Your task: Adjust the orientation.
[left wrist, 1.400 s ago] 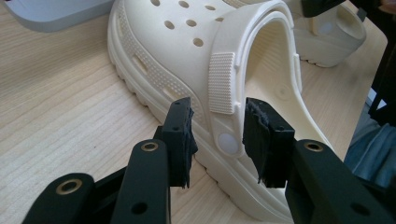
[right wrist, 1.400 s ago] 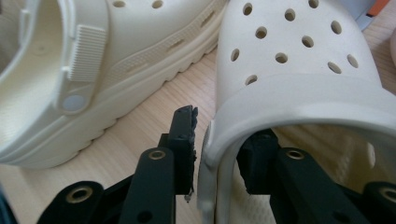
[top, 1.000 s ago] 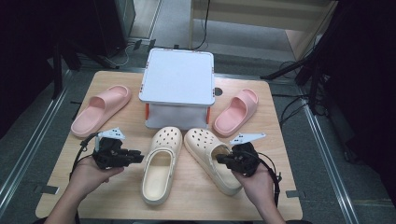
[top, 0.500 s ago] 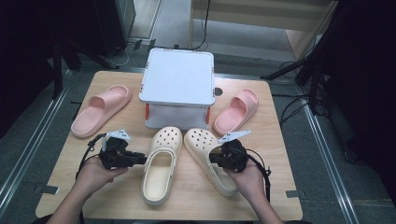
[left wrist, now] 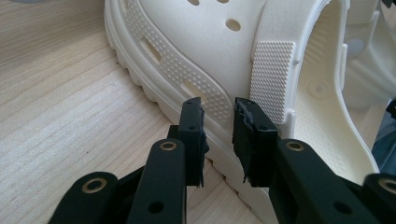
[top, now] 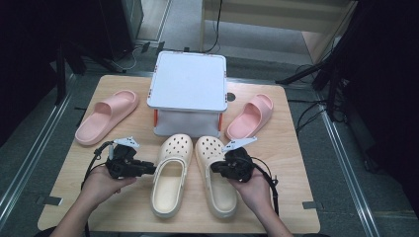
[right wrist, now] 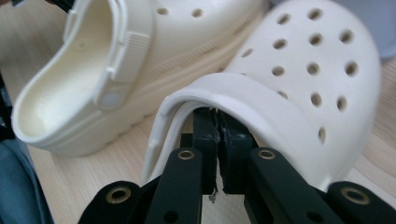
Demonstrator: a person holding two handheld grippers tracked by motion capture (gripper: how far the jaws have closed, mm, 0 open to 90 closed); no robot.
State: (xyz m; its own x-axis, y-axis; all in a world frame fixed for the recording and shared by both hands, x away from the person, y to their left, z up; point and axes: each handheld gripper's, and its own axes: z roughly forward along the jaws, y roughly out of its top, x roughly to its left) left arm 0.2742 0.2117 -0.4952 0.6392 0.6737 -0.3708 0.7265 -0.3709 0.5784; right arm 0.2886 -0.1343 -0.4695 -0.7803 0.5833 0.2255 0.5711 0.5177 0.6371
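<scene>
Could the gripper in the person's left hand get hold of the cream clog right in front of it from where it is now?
Probably yes. The left gripper is open, its jaws a narrow gap apart, right at the side wall of the left cream clog. Nothing lies between them, only bare table. It may need to open wider or rise to the rim.

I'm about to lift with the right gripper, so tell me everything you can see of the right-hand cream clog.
The right cream clog is a matte, foam-looking shoe with round holes over its toe cap and a heel strap folded forward. It lies sole-down on the wooden table, toe toward the white box, close beside its mate; contact between them is unclear. The right gripper has its jaws nearly closed under the strap edge; a firm pinch cannot be confirmed.
</scene>
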